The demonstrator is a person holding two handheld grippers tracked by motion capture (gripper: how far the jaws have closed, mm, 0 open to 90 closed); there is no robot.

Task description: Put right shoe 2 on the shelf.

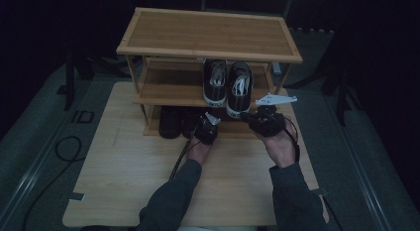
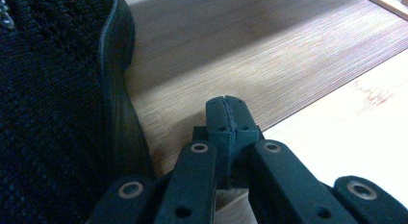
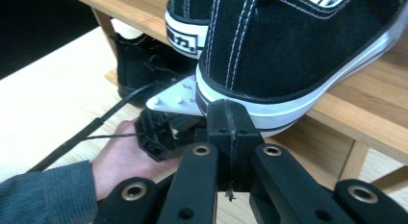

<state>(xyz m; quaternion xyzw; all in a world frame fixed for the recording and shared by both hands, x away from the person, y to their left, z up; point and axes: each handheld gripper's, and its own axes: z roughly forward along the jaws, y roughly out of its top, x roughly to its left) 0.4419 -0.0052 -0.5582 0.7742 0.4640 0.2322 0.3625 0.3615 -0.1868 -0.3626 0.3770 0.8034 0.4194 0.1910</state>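
Two clenched, empty grippers, left point(image 2: 227, 105) and right point(image 3: 230, 110), by canvas sneaker point(image 3: 298, 56), bamboo rack point(image 1: 208, 35).

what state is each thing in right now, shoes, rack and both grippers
left gripper: jaws shut, empty, low beside the black mesh shoe
right gripper: jaws shut, empty, at the heel of the right sneaker
left sneaker: upright on the middle shelf
shoe rack: standing, top shelf bare

The high view was dim and murky, its surroundings sunk in near-black. Both gripper views were brighter, with a broad soft shadow across the rack's bottom shelf point(image 2: 269, 56). The nearest black knit shoe point(image 2: 48, 113) was slightly soft.
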